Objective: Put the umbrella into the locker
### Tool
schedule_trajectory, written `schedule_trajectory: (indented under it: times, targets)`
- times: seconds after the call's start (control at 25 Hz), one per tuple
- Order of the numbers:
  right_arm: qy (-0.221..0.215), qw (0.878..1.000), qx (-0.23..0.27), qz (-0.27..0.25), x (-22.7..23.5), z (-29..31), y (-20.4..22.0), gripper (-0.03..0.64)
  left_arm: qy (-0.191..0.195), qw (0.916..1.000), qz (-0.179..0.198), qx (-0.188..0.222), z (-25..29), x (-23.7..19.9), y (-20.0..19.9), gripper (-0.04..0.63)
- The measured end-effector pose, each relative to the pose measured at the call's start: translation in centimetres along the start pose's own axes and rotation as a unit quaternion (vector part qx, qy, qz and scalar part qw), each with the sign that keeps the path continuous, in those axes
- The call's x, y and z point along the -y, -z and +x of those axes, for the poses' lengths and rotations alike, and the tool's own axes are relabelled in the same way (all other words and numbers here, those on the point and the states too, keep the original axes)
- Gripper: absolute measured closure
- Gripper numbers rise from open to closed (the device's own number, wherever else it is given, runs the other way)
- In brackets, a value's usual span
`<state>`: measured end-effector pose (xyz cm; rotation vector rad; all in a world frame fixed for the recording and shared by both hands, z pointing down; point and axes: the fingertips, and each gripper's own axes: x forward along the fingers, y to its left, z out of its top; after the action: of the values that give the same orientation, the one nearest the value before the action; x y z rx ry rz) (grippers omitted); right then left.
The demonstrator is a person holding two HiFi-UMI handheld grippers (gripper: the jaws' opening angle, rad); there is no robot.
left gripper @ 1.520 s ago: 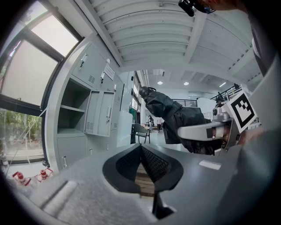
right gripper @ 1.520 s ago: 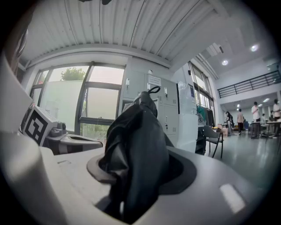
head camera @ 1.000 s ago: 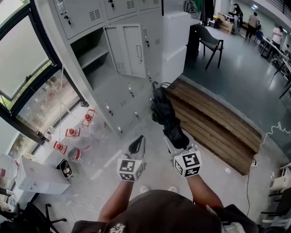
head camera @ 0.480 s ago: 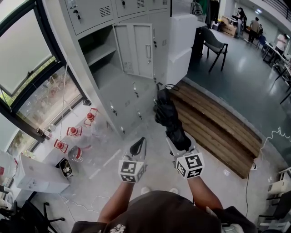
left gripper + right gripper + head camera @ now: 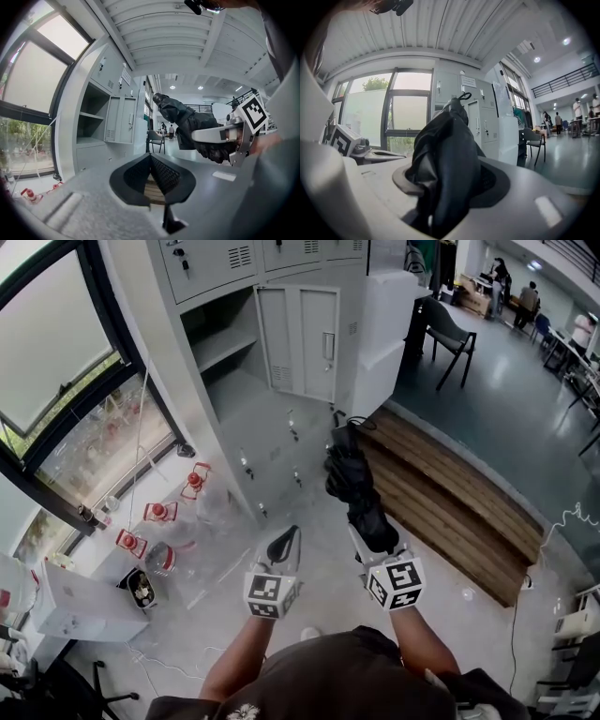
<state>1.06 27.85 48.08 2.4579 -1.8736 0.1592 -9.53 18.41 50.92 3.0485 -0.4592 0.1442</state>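
A folded black umbrella (image 5: 354, 486) sticks forward from my right gripper (image 5: 373, 532), whose jaws are shut on its lower end. In the right gripper view the umbrella (image 5: 449, 154) fills the gap between the jaws, its loop end toward the grey lockers (image 5: 474, 119). My left gripper (image 5: 283, 543) is held beside it on the left, shut with nothing in it; its pads (image 5: 161, 171) meet at the tips. The open locker compartment (image 5: 223, 345), with a shelf inside and its double door (image 5: 305, 341) swung out, lies ahead and to the left. From the left gripper view the umbrella (image 5: 185, 121) crosses in front of the open locker (image 5: 91, 129).
A low wooden platform (image 5: 450, 498) lies on the floor to the right. Several red objects (image 5: 155, 514) and a white box (image 5: 80, 601) sit by the window at the left. A white cabinet (image 5: 386, 320) and a chair (image 5: 448, 329) stand beyond the lockers. People stand far off.
Both grippers have moved forward toward the lockers, and the open compartment now sits nearer and further right in the head view. The right gripper's hold on the umbrella is unchanged.
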Motion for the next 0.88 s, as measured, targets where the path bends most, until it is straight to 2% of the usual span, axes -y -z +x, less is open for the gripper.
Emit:
schedule_trajectory:
  times: [0.36,0.88]
  targets:
    - [-0.014,1.000,-0.010,-0.022,-0.8,2.7,0.2,0.383,-0.016,0.9998,-0.013,-0.002,0.7,-2.4,0.8,0.592]
    - [-0.058,0.998,-0.008,-0.019,2.8,9.9,-0.3,0.383,-0.054,0.9985,-0.006,0.000,7.0,-5.9,-0.4,0.592]
